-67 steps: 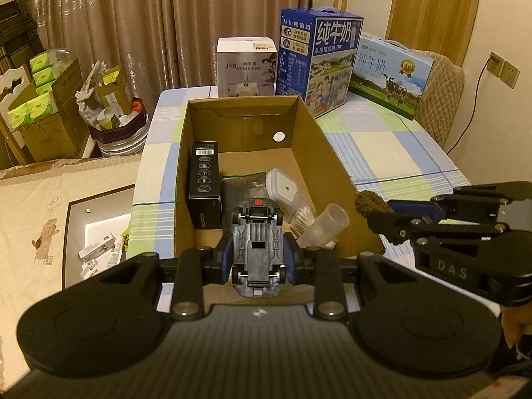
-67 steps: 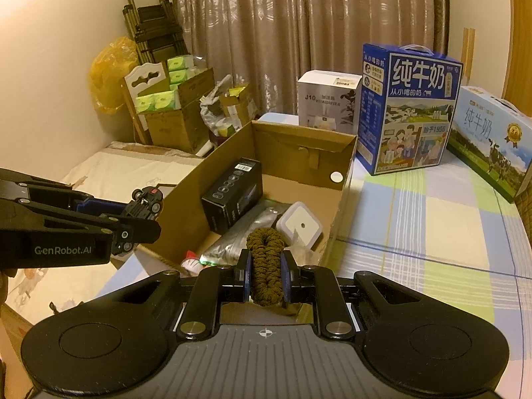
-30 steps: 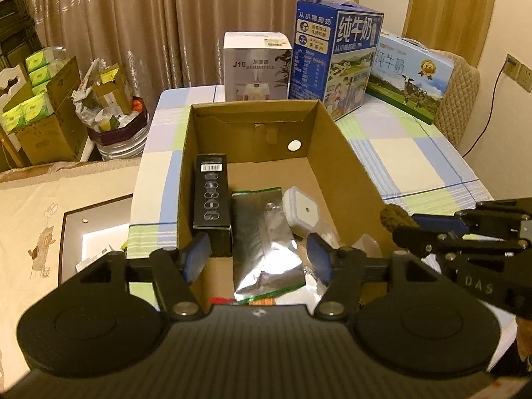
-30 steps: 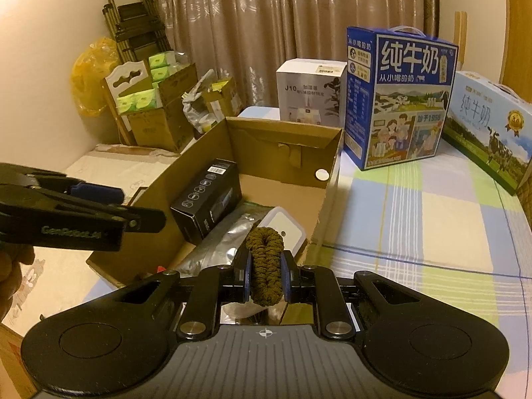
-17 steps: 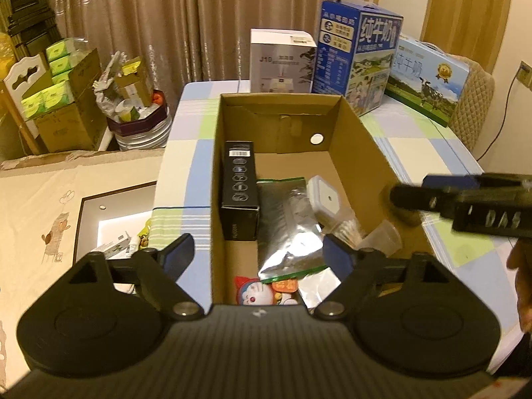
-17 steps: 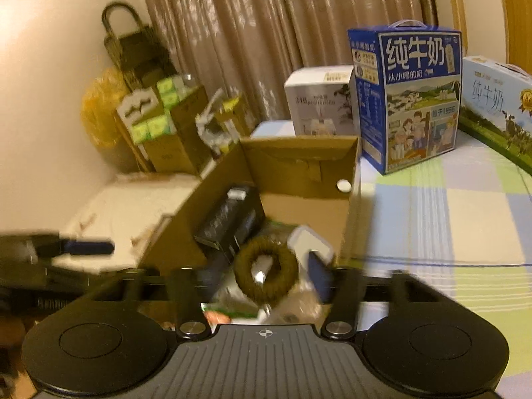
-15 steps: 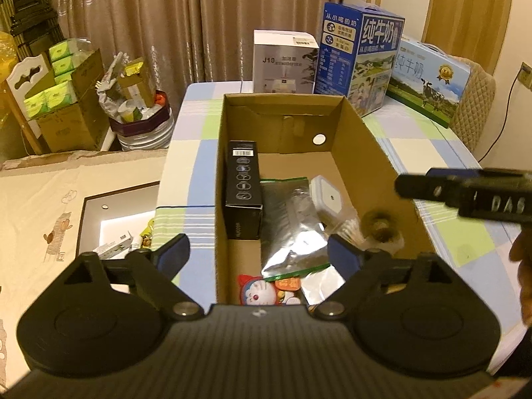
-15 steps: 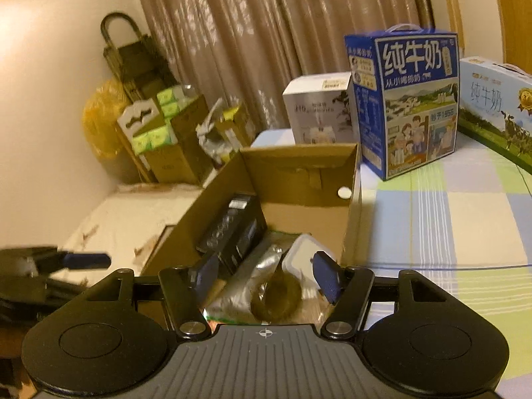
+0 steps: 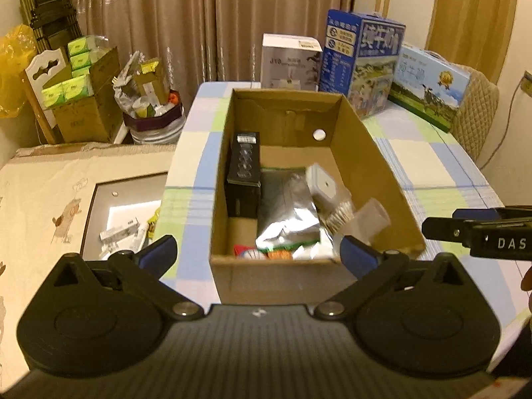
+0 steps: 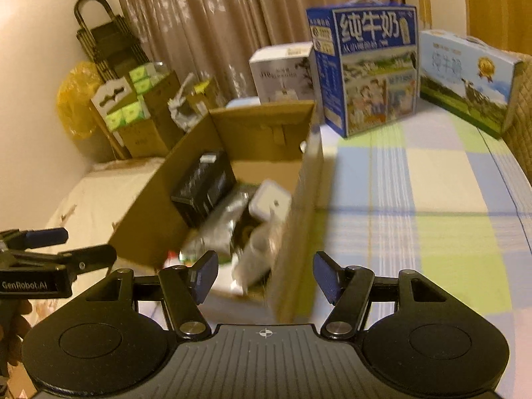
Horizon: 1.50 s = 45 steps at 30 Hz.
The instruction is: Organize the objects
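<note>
Checked tabletop (image 9: 432, 166) carries the cardboard box (image 9: 352, 123); left hand-held gripper (image 9: 257, 251) opening, right hand-held gripper (image 10: 266, 274) spread, both empty. Withdraw clear of the box walls.

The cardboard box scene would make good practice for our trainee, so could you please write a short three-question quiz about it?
1. True or false: the black box lies against the cardboard box's left wall in the left wrist view.
2. What stands behind the cardboard box? A) milk cartons B) a kettle C) a lamp
3. Fill in: the left gripper holds ____.

Key: 1 true; 2 A; 3 nothing, its jaws are opening with nothing pinched between them.
</note>
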Tool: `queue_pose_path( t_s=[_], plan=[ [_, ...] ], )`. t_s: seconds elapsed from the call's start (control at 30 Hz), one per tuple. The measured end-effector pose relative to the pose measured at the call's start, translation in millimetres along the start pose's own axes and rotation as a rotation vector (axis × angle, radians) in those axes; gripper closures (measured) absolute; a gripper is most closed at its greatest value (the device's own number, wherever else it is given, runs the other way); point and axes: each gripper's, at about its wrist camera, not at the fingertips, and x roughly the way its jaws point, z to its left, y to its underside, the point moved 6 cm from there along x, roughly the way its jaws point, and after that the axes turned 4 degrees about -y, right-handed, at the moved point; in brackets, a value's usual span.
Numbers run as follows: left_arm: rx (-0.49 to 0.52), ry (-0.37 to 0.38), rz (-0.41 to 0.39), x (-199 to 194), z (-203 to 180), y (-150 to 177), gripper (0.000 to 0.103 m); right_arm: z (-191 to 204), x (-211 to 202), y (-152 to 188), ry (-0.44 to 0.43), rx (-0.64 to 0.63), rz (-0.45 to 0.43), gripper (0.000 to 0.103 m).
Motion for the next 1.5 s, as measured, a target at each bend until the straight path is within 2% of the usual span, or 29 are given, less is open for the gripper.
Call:
queue_pose_path(
  t_s=[0.1, 0.57, 1.03, 1.5],
  plan=[
    [-0.013, -0.001, 0.026, -11.0, -4.0, 10.3, 0.001, 2.5, -11.9, 12.7, 0.014, 0.000, 0.017, 0.043],
    [-0.036, -0.031, 0.013, -62.9, -17.4, 45.1, 0.001, 13.6, -58.3, 53.9, 0.059, -0.009, 0.042, 0.043],
    [-0.003, -0.037, 0.009, -74.8, -32.7, 58.1, 0.001, 16.1, -70.9, 74.0, 0.061, -0.014, 0.067, 0.042],
    [0.015, -0.037, 0.007, -74.0, -46.7, 58.4, 0.001, 9.7, -79.2, 75.2, 0.064, -0.003, 0.065, 0.043]
  ],
)
